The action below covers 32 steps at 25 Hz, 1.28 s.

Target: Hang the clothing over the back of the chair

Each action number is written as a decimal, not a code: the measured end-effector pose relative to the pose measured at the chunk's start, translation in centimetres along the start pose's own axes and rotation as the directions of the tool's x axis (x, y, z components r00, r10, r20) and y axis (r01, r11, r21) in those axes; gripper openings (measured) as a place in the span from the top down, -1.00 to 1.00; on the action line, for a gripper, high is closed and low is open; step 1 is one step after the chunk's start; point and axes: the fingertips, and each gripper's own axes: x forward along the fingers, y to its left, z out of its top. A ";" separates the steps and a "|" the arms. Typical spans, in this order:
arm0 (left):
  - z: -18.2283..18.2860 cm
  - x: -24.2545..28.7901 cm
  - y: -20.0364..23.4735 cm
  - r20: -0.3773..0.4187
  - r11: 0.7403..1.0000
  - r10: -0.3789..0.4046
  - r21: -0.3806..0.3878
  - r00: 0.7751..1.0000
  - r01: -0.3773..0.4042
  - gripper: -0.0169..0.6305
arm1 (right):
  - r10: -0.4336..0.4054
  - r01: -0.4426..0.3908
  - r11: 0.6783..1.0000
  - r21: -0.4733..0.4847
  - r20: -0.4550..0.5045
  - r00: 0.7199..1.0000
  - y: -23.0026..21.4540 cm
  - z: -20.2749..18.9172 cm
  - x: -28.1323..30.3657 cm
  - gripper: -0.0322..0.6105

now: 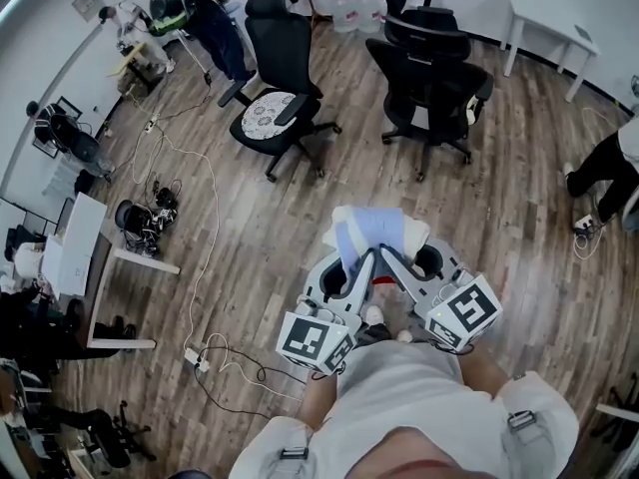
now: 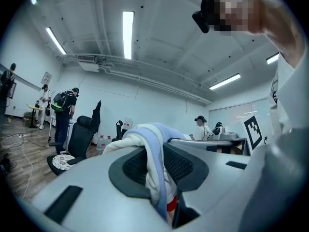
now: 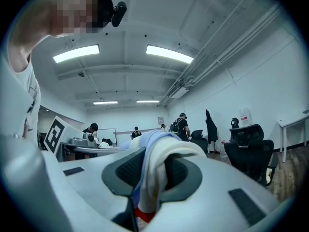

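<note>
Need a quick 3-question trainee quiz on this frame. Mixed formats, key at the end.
1. True or false: the left gripper is empty.
2. The left and the right gripper are both shut on: A) white-and-blue clothing B) a mug C) a book.
3. In the head view, is the patterned seat cushion on the left chair or the right chair?
Key: 1 false; 2 A; 3 left chair.

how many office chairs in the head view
2 clearly: the cushioned chair up left of centre, the all-black chair right of it. A third may hide behind that one.
</note>
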 end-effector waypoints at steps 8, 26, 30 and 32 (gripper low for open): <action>1.3 2.2 5.6 -0.009 1.000 -0.027 -0.001 1.000 0.027 0.66 | -0.027 0.027 1.000 -0.001 -0.009 1.000 -2.0 0.3 5.7 0.61; 2.3 9.3 9.4 -0.025 0.999 -0.050 -0.002 0.998 0.050 0.66 | -0.049 0.049 0.998 0.027 0.001 0.999 -8.9 1.1 9.7 0.61; 2.4 11.5 9.4 -0.022 0.999 -0.030 0.012 0.999 0.030 0.66 | -0.020 0.020 0.999 0.030 0.013 1.000 -11.2 1.4 9.8 0.61; 2.5 12.7 9.4 -0.014 1.000 -0.021 0.014 1.000 0.021 0.66 | -0.007 0.006 1.000 0.024 0.015 1.000 -12.4 1.5 9.9 0.61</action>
